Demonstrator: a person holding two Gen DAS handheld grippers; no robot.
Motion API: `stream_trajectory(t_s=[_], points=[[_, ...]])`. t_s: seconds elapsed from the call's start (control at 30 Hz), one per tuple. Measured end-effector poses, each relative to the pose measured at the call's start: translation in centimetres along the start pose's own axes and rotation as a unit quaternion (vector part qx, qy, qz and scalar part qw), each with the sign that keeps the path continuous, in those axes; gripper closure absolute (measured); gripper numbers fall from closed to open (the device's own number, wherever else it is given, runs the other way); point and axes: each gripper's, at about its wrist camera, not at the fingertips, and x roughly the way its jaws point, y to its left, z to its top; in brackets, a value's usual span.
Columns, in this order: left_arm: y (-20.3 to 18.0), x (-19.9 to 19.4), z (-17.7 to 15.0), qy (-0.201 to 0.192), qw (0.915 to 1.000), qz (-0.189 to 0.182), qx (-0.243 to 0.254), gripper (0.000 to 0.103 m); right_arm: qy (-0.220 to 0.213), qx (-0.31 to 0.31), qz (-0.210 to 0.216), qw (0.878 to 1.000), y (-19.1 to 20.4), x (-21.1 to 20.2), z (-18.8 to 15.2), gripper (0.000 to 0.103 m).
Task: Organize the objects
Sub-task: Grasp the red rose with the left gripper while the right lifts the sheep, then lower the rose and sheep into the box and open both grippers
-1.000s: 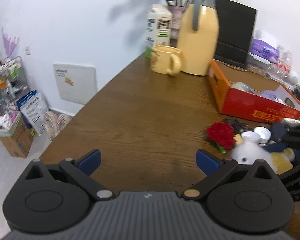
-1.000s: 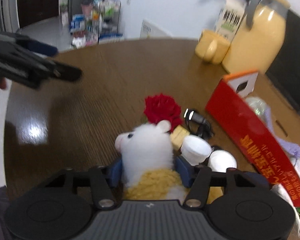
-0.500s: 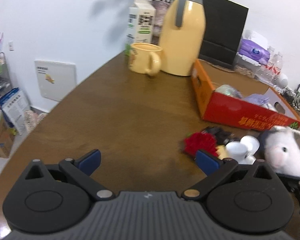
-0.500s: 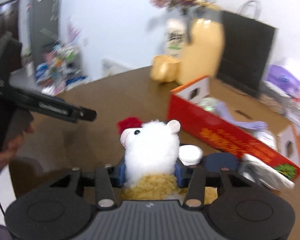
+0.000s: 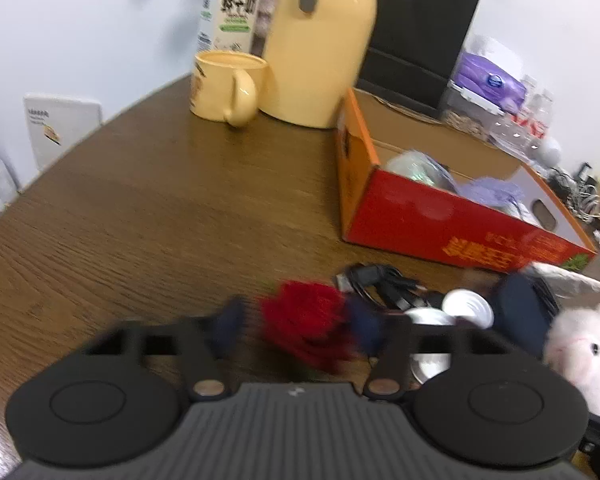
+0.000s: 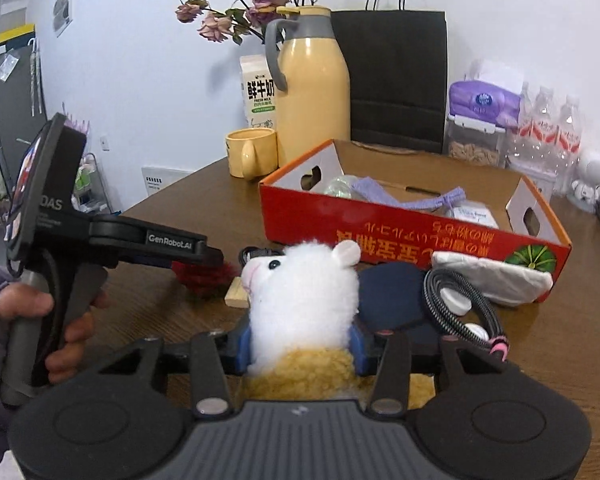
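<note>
On a brown wooden table [image 5: 148, 200], the right gripper [image 6: 300, 344] was closed on a white and yellow plush toy [image 6: 304, 300], its blue pads pressed into the toy's sides. The toy's lower body was hidden behind the gripper housing. In the left wrist view only its white head showed, cut off at the right edge.

The left gripper [image 5: 296, 324] was blurred by motion. Its blue fingertips [image 5: 230, 322] stood on either side of a red artificial flower [image 5: 304, 330], part open. Whether they touched the flower could not be made out.

Just behind the flower lay a tangle of black cables [image 5: 376, 280], two white lids [image 5: 466, 306] and a dark blue pouch [image 6: 396, 296], all partly covered by one another. A braided cable [image 6: 460, 300] looped over the pouch.

Beyond them sat an open red and orange cardboard box [image 6: 380, 228] holding a purple cloth [image 6: 400, 196] and other items too hidden to name. A yellow mug [image 6: 252, 152], a yellow thermos jug [image 6: 312, 84] and a milk carton [image 6: 258, 92] stood near the far edge.
</note>
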Motion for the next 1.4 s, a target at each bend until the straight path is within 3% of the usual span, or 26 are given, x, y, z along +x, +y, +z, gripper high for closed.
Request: stream_trajectory(t_s=[0.37, 0.77, 1.07, 1.4], points=[[-0.7, -3.0, -0.1, -0.048, 0.9988, -0.009, 0.002, 0.068, -0.013, 0.002, 0.009, 1.000, 0.0, -0.2, 0.2, 0.059], [-5.6, -6.1, 5.0, -0.121, 0.9912, -0.046, 0.029, 0.068, -0.097, -0.001, -0.007, 0.995, -0.6, -1.9, 5.5, 0.059], [-9.3, -3.1, 8.6, -0.123, 0.9904, -0.056, 0.026, 0.068, -0.128, 0.025, -0.052, 0.990, -4.9, 0.3, 10.1, 0.059], [-13.3, 2.9, 11.9, -0.117, 0.9925, -0.032, 0.009, 0.068, -0.116, 0.077, -0.101, 0.985, -10.9, 6.6, 12.3, 0.059]])
